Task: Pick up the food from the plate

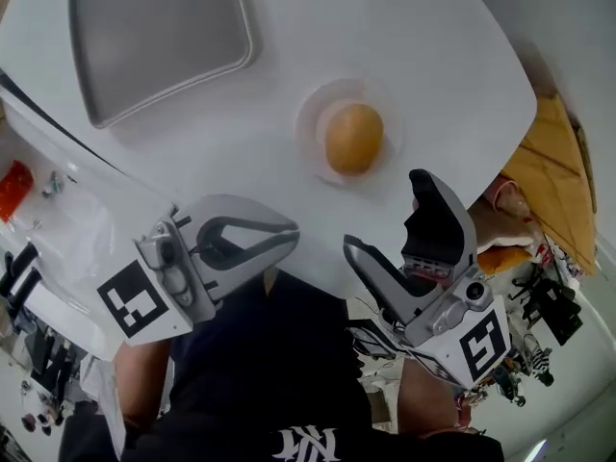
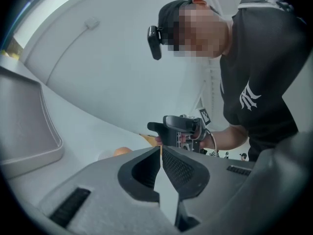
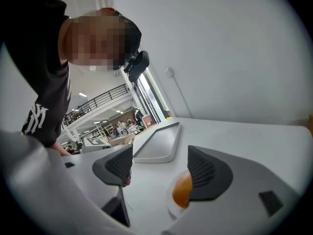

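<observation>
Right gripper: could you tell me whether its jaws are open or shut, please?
Open: the right gripper shows its jaws wide apart, nothing between them; the food lies ahead, untouched.

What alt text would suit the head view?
Orange food sits on a small plate on a white table, just ahead of two handheld tools: left tool shut, right tool open. A grey tray lies upper left.

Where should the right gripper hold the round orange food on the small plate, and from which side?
Probably across the food at its widest middle, above the plate rim, from the near table edge, where the open right gripper is. It is round, with nothing beside it.
</observation>
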Tool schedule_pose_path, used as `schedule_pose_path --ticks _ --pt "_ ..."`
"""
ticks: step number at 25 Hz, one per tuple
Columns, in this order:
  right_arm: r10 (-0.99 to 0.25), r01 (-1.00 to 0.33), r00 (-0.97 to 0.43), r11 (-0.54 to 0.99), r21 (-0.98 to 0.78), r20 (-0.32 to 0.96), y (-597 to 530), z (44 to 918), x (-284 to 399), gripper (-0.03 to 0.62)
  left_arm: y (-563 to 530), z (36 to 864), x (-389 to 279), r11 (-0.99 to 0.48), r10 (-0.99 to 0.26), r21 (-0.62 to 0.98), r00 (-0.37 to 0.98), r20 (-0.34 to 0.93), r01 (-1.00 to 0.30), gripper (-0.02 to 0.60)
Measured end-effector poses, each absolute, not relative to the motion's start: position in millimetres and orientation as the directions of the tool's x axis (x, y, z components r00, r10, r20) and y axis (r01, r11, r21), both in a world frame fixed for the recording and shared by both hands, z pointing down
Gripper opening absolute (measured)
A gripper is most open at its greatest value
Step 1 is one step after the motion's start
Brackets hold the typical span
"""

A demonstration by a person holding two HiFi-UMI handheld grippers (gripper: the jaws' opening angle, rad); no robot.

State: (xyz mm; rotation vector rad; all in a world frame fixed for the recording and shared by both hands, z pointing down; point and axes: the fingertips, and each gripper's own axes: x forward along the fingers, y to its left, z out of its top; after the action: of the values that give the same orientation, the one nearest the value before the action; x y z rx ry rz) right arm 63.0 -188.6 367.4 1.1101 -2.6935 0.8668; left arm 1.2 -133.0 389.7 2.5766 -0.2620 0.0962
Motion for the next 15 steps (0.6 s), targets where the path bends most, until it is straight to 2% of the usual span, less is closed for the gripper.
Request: schedule_pose_path --ticks 8,15 --pt "-0.601 -0.773 -0.631 0.535 -0.34 0.49 -208 426 53 0.373 -126 381 0 -0.847 -0.162 0.497 0.982 0.096 -0.188 0.011" --pt "-0.58 -0.801 -0.587 0.52 -0.297 0.565 -216 455 56 0.396 -128 395 -2 -0.843 -0.145 0.507 0.984 0.105 -0.178 0.011"
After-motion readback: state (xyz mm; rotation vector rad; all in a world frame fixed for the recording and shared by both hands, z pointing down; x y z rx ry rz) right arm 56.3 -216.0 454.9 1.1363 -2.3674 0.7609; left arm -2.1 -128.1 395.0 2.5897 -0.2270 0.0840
